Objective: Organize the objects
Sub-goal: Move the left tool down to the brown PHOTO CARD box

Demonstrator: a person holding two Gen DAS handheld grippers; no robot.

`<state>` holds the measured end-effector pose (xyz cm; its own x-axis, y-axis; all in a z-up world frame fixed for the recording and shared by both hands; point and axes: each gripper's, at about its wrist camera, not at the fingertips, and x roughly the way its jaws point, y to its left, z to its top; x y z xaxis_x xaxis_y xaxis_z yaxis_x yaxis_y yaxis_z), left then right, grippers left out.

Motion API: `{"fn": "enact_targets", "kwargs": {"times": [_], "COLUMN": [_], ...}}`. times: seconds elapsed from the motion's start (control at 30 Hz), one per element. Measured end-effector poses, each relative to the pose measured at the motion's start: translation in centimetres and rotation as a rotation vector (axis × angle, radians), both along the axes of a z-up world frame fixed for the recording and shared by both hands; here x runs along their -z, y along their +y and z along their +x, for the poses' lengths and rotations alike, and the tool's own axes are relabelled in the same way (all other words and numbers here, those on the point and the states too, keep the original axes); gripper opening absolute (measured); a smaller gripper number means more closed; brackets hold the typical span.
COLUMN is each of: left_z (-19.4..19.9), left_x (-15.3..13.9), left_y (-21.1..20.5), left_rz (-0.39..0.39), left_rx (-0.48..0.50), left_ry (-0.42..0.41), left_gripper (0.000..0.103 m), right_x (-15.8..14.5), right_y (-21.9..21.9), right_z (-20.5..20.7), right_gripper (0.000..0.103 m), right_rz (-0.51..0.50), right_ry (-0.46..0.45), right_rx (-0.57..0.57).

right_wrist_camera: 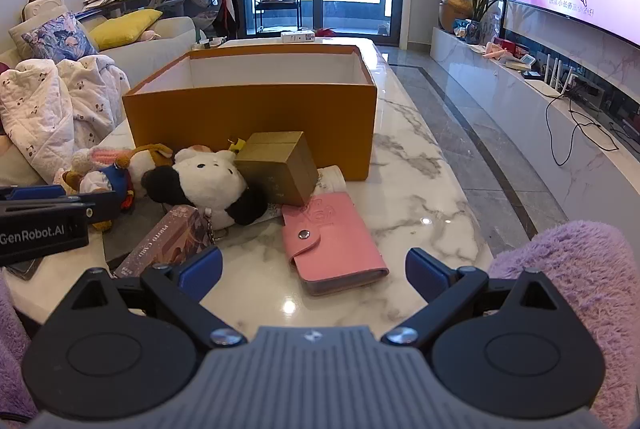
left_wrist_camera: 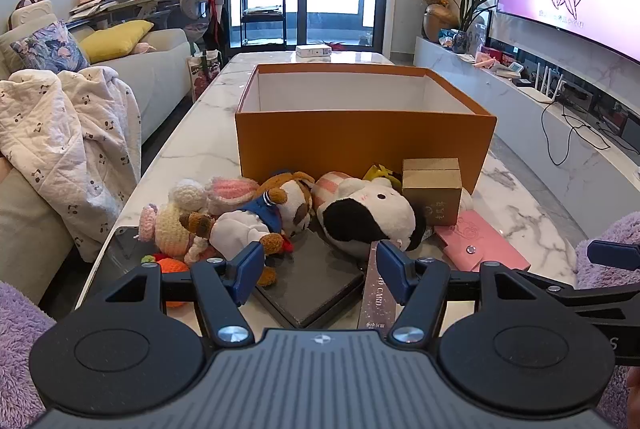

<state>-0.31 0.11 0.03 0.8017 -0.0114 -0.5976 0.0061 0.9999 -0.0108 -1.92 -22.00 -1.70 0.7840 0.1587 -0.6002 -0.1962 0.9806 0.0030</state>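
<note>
Pink wallet (right_wrist_camera: 334, 243) betw. wide-open right gripper (right_wrist_camera: 314, 271) fingers, prob. untouched, on table (right_wrist_camera: 420, 165).

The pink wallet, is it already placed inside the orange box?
No, the pink wallet lies snapped shut on the marble table, in front of the orange box, just ahead of the open right gripper.

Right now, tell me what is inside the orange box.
The orange box is open on top. Only its bare white inner walls show, with nothing sticking up above the rim. Its floor is hidden behind the front wall in both views, so low-lying contents cannot be ruled out.
</note>
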Motion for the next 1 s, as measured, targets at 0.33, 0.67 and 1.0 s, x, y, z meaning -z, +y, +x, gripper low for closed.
{"fn": "enact_targets", "kwargs": {"times": [0.33,0.67,1.0], "left_z": [0.1,0.5,3.8], "left_x": [0.0,-0.1,1.9], "left_y": [0.0,-0.2,-1.7], "left_rz": [-0.001,-0.021,-0.052], "left_rx": [0.004,0.067,0.192], "left_ry": [0.007,0.048,0.232], "left_gripper": [0.073,0.072,0.042], "right_x": [0.3,0.9,2.1], "right_y": [0.2,0.3,-0.1], "right_z": [0.3,1.1,3.3], "right_gripper": [0.098,0.098,0.083], "right_rz": [0.000,0.014,0.036], "right_ry": [0.015,0.055,0.117], "right_rx": [-0.011,-0.043,-0.057]}}
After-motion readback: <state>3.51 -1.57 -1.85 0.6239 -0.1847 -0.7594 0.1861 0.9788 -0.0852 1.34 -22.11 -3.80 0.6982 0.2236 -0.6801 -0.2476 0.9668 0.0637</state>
